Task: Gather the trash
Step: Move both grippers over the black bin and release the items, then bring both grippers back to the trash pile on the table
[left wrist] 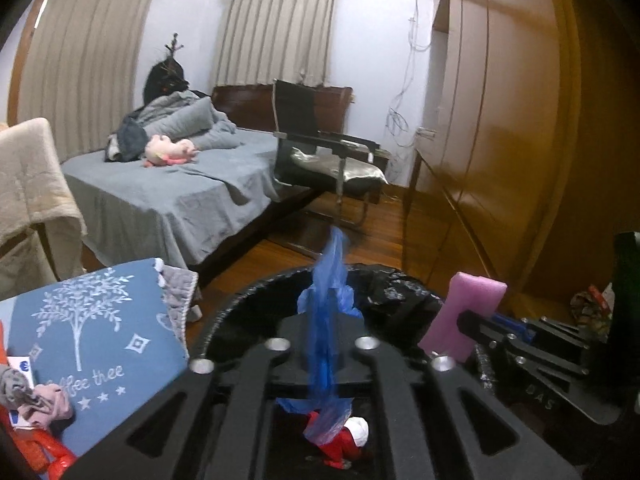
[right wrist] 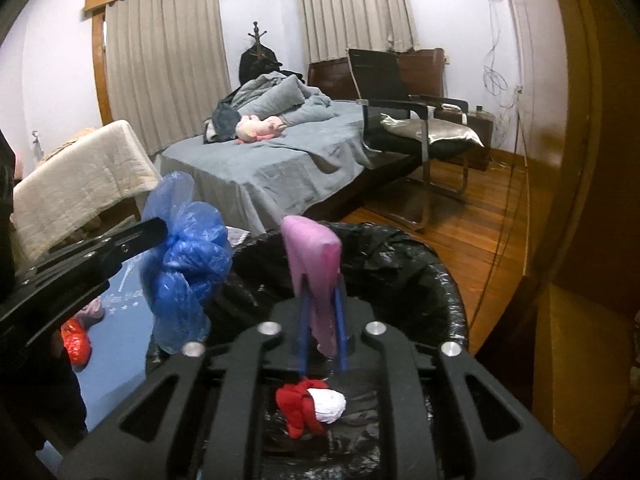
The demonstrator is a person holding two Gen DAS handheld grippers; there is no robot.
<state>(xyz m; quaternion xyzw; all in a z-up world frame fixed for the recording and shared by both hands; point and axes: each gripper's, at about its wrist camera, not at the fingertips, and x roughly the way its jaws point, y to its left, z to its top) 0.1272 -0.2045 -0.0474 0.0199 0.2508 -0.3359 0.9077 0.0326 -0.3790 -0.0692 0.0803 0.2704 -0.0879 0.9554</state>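
Left gripper (left wrist: 326, 356) is clamped loosely on a blue bag (left wrist: 328, 312), right gripper (right wrist: 322, 328) on a pink foam (right wrist: 314, 256), each sticking up and forward past the fingertips; both hang over the bin (right wrist: 440, 280) just below and ahead, where a red-and-white wad (right wrist: 310, 404) already lies directly under the right jaws. The bag looks feather-light, limp and slick, so it should be pinched at the bunched knot rather than a loose flap or it slides and snags. The foam looks light, squashy and springy; mid-body hold is best, and it may cling to the pads on release.
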